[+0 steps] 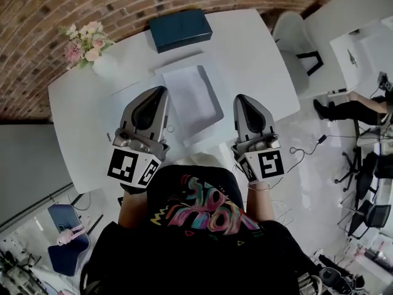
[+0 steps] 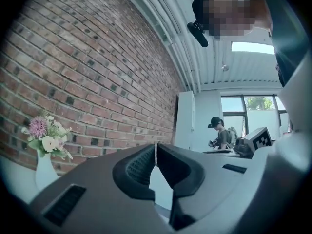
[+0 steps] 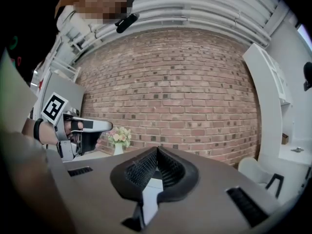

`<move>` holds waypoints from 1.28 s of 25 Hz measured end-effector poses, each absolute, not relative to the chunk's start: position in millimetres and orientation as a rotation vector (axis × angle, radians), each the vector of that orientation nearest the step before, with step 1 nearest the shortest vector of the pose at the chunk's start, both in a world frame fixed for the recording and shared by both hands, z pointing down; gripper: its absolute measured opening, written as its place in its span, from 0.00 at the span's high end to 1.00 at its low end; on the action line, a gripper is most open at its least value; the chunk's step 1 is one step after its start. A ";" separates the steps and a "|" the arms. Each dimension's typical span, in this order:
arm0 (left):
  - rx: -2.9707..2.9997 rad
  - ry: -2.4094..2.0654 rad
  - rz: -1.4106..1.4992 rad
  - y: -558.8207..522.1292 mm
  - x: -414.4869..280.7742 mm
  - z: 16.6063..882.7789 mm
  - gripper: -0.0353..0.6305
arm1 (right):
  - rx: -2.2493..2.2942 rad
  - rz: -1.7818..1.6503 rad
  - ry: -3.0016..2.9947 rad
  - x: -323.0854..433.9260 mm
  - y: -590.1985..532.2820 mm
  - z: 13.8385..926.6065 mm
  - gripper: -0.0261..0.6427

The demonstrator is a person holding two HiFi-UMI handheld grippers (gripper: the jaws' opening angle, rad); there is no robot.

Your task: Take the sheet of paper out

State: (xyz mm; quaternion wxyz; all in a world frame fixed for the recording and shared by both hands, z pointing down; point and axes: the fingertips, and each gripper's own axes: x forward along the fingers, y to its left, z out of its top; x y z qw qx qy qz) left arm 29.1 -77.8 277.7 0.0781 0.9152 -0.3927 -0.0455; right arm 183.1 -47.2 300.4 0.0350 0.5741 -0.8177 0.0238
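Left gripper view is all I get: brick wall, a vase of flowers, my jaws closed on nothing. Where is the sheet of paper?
Observer: In the head view the sheet of paper lies flat on a grey backing on the white table, between the left hand-held gripper and the right hand-held gripper.
Operator: Is the right one carrying anything?
Observer: No; its own view shows its jaws together with nothing between them.
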 end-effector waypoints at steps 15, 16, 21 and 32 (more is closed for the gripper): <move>2.578 -1.466 -0.094 -84.9 9.8 288.8 0.90 | 1.425 0.078 -2.679 166.3 -91.3 305.5 0.93; 2.573 -1.466 -0.094 -85.9 8.0 289.4 0.90 | 1.419 0.079 -2.679 164.4 -92.2 305.4 0.94; 2.553 -1.474 -0.076 -92.0 -0.1 295.0 0.90 | 1.395 0.089 -2.678 158.5 -97.0 307.2 0.94; 2.476 -1.503 -0.064 -99.1 -13.4 318.3 0.90 | 1.360 0.099 -2.684 147.2 -105.6 317.6 0.94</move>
